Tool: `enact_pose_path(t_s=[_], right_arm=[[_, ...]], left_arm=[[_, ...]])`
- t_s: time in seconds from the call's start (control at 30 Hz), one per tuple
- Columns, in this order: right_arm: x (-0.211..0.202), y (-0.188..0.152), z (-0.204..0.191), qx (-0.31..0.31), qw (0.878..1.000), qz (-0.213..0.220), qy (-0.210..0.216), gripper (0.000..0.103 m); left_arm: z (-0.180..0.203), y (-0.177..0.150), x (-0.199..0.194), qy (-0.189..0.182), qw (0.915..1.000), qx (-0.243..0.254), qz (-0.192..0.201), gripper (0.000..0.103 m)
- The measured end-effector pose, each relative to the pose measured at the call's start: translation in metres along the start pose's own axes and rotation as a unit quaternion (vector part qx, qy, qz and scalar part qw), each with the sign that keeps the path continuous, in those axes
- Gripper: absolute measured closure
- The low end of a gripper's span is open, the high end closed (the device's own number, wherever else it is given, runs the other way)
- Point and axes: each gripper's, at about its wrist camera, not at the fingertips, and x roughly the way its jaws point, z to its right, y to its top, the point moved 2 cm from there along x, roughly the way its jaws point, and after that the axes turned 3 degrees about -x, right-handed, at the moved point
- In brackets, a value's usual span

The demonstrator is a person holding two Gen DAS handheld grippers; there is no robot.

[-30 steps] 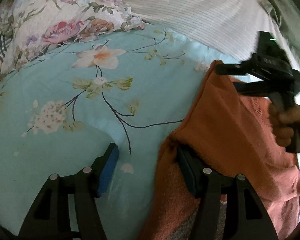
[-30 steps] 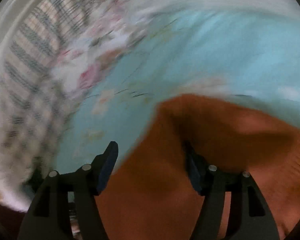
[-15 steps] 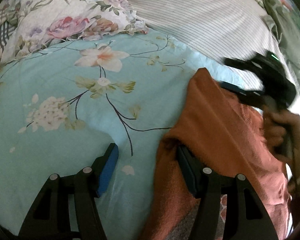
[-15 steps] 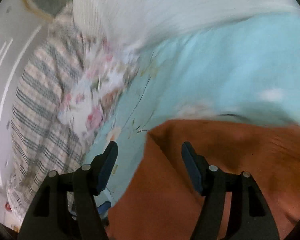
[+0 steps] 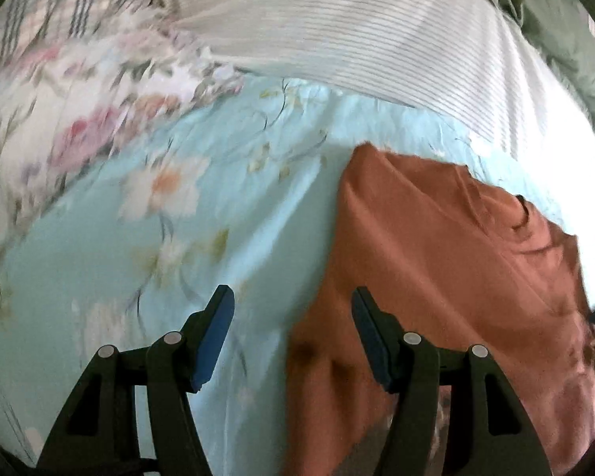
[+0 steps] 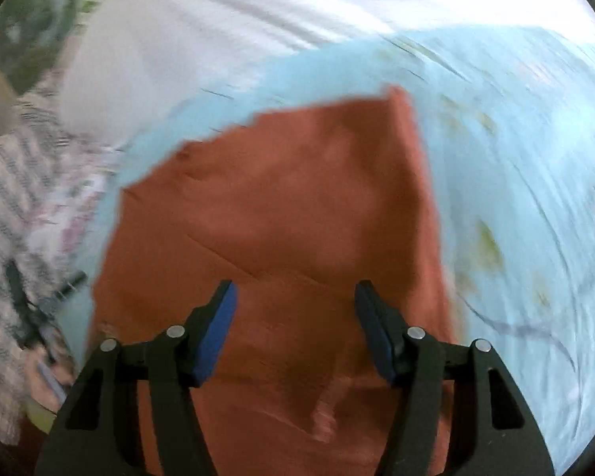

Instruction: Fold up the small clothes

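A: How do the left gripper's [image 5: 291, 333] fingers [image 5: 214, 329] stand?

B: Spread, pinching nothing. One blue pad hangs over the blue floral sheet [image 5: 139, 277], the other over the left edge of the orange garment [image 5: 448, 261].

A: And the right gripper [image 6: 293, 329]?

B: Its fingers [image 6: 214, 327] are spread too, though they have just been closing a little; the orange garment [image 6: 281, 206] lies below and between them, ungripped.

A: Where is the garment?

B: Flat on the sheet, on the bed. Beyond it lies a white striped cover [image 5: 357, 39]; to its far left, a floral pillow [image 5: 79, 91].
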Motion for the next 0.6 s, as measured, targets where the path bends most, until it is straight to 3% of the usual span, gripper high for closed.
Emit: enact_pose_path(t_s=[0.17, 0.2, 0.23, 0.27, 0.3, 0.47, 0.5, 0.6], right_arm=[[0.008, 0.000, -0.009, -0.007, 0.999, 0.011, -0.040, 0.042], [0.011, -0.001, -0.010, -0.011, 0.999, 0.003, -0.039, 0.046], [0.015, -0.002, -0.011, -0.014, 1.000, -0.007, -0.020, 0.074], [0.017, -0.001, -0.011, -0.008, 1.000, -0.013, 0.006, 0.090], [0.015, 0.002, -0.013, -0.001, 1.000, -0.009, 0.027, 0.095], [-0.028, 0.025, -0.025, -0.032, 0.995, 0.094, 0.006, 0.095], [-0.026, 0.026, -0.023, -0.034, 0.995, 0.093, -0.016, 0.095], [0.008, 0.015, -0.005, -0.009, 0.998, 0.009, -0.058, 0.085]], left_arm=[[0.020, 0.027, 0.042, 0.032, 0.9984, 0.038, -0.029, 0.041], [0.026, 0.028, 0.054, 0.038, 0.9970, 0.053, -0.042, 0.041], [0.031, 0.028, 0.064, 0.051, 0.9951, 0.067, -0.052, 0.040], [0.035, 0.027, 0.071, 0.065, 0.9934, 0.078, -0.055, 0.039], [0.039, 0.026, 0.077, 0.076, 0.9918, 0.088, -0.053, 0.039], [0.042, 0.027, 0.076, 0.113, 0.9894, 0.087, -0.029, 0.039], [0.041, 0.027, 0.077, 0.116, 0.9896, 0.081, -0.027, 0.039], [0.043, 0.025, 0.080, 0.123, 0.9890, 0.078, -0.027, 0.039]])
